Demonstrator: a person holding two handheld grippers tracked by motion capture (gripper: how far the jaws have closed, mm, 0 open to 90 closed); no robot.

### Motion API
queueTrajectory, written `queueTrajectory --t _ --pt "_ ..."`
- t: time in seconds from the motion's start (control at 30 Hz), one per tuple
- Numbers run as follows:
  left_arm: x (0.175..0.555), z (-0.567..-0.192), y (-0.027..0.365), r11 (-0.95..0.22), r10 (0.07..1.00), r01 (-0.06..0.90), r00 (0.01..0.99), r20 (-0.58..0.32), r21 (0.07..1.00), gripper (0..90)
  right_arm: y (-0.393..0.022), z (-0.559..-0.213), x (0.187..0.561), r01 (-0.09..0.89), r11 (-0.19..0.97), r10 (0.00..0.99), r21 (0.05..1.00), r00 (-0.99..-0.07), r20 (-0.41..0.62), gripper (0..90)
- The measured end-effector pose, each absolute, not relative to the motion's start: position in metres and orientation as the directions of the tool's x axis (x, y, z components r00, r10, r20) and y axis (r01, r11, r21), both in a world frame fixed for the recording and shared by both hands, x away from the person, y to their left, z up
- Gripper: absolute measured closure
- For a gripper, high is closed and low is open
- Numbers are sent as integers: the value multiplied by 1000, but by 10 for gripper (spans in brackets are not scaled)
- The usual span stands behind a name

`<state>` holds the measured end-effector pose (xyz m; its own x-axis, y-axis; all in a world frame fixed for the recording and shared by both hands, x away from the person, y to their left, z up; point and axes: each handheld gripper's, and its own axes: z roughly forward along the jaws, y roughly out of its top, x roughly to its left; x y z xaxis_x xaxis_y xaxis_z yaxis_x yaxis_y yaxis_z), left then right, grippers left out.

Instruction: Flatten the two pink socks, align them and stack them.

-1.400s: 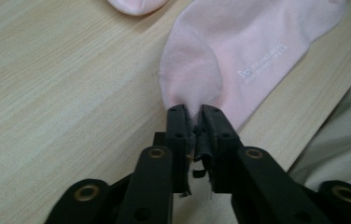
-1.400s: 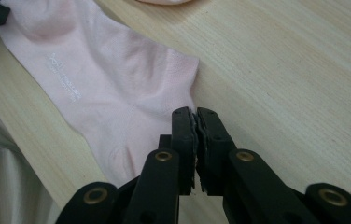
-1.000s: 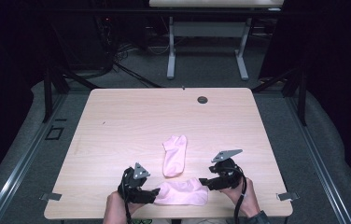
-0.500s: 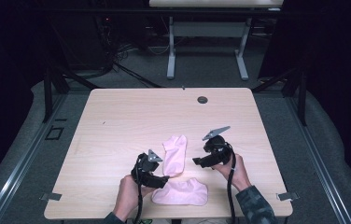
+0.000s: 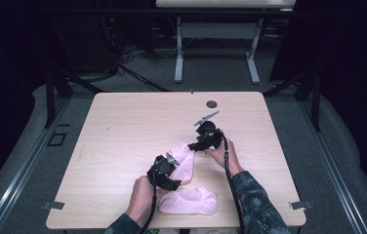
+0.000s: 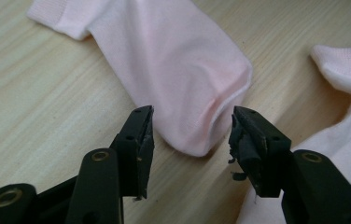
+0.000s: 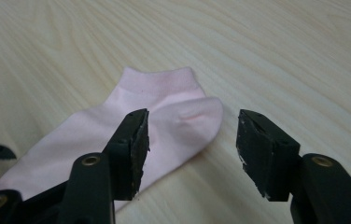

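Heads up, your left gripper (image 6: pixel 190 135) and right gripper (image 7: pixel 192 140), both half-open, holding nothing and just been closing, bracket the pink sock (image 5: pixel 184 158) mid-frame, so you might pinch one layer only.

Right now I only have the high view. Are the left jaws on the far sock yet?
Observer: No. In the left gripper view the left gripper has just been closing. The far sock has its rounded end between the jaws, with the pads clear of it.
Operator: Right one?
Observer: The right gripper has also just been closing, but its jaws are apart. The sock's other end lies partly between them, untouched.
Operator: Cuff flat?
Observer: Yes, in the right gripper view the cuff lies flat on the table.
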<state>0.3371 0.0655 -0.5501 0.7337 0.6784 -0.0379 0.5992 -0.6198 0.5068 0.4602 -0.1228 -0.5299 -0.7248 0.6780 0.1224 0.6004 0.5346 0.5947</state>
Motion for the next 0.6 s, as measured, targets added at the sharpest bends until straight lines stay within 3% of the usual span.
queueTrajectory --t 0.27,0.6 --pt "337 -556 67 -655 659 591 752 -27 471 611 -101 -549 477 616 595 685 515 -725 75 596" --pt "337 -557 66 -662 658 578 753 1 478 770 -97 -557 478 624 597 686 504 -723 84 775"
